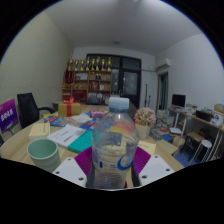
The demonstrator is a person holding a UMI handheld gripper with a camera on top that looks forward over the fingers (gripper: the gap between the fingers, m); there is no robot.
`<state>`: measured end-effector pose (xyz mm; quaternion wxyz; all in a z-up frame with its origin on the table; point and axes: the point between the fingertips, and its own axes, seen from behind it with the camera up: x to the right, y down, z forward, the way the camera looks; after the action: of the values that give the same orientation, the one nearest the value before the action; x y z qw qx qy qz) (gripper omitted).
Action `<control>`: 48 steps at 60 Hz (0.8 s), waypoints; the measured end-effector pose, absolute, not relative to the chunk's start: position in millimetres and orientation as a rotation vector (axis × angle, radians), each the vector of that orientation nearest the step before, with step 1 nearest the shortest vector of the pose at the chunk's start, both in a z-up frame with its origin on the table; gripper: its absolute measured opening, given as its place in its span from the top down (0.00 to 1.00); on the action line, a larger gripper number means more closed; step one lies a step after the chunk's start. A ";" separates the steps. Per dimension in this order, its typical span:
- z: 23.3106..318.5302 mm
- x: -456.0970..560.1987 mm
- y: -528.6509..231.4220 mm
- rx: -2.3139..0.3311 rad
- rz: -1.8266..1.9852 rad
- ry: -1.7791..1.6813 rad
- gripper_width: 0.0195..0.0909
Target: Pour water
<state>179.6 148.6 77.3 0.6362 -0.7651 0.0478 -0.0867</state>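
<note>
A clear plastic water bottle (pixel 114 145) with a white cap and a pale label stands upright between my fingers, filling the gap. My gripper (pixel 112 172) is shut on the bottle: the purple pads (pixel 84 161) press against both its sides. A pale green cup (pixel 43 153) stands on the wooden table (pixel 20 148), to the left of the bottle and a little ahead of the left finger. The bottle's base is hidden between the fingers.
Books and papers (pixel 68 133) lie on the table beyond the cup. A bunch of flowers (pixel 146 117) stands to the right beyond the bottle. A black office chair (pixel 28 106) is at the left, a shelf (pixel 88 78) against the far wall, desks with a monitor (pixel 179 101) at the right.
</note>
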 end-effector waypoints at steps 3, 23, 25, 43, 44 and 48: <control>80.6 176.9 147.3 -1.732 -0.204 0.104 0.53; 78.0 177.8 136.9 -1.833 -0.086 0.203 0.26; 84.4 174.5 124.6 -1.835 -0.060 0.219 0.19; 131.2 143.3 25.0 -1.855 -0.079 0.250 0.10; 134.3 140.2 16.7 -1.858 -0.083 0.252 0.10; 151.8 126.6 -11.9 -1.854 -0.105 0.246 0.11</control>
<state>126.6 -11.9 151.8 0.5925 -0.7973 0.1059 -0.0452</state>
